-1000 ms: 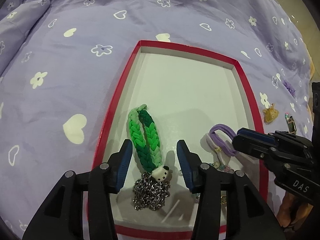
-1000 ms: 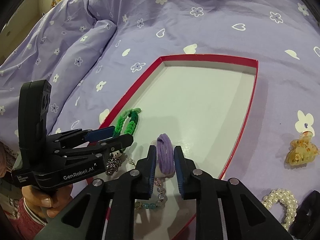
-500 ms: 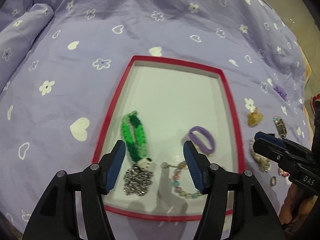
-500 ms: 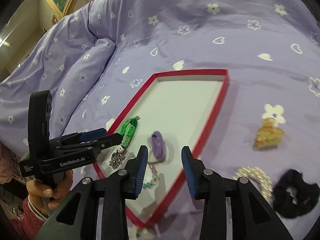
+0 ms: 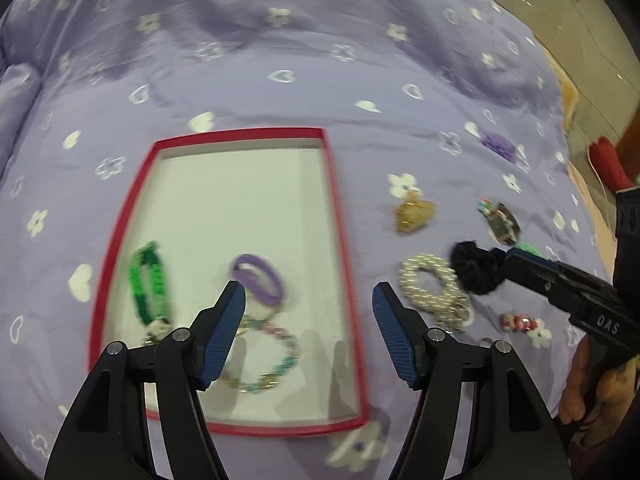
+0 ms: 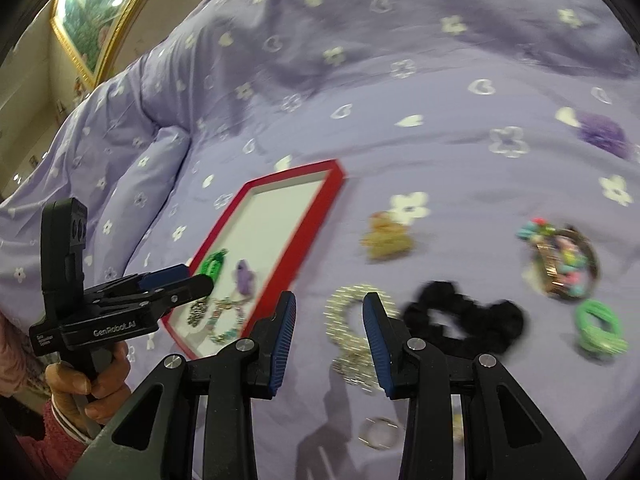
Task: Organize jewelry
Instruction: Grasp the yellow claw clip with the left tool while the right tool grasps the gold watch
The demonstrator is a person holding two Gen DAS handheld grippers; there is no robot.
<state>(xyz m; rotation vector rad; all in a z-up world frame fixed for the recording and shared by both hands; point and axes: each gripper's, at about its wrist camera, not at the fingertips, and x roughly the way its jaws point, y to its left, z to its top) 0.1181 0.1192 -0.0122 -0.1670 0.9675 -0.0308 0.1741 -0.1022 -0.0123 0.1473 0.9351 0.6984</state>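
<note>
A red-rimmed white tray (image 5: 338, 216) lies on the purple bedspread and holds a green braided bracelet (image 5: 148, 284), a purple hair band (image 5: 258, 284) and a beaded bracelet (image 5: 268, 356). My left gripper (image 5: 308, 316) is open and empty above the tray's right edge. My right gripper (image 6: 329, 322) is open and empty above a pearl bracelet (image 6: 348, 320), which also shows in the left wrist view (image 5: 432, 288). A black scrunchie (image 6: 468, 320) lies just right of it. The tray (image 6: 316, 224) sits left of the right gripper.
Loose on the bedspread are an amber hair claw (image 6: 386, 238), a colourful beaded piece (image 6: 562, 264), a green band (image 6: 598, 326), a purple scrunchie (image 6: 602, 134) and a small ring (image 6: 378, 434). A framed picture (image 6: 86, 20) hangs at the back left.
Both grippers have pulled back and swung right, away from the tray. My right gripper let go of the purple hair band, which now lies in the tray, and now hangs over the pearl bracelet.
</note>
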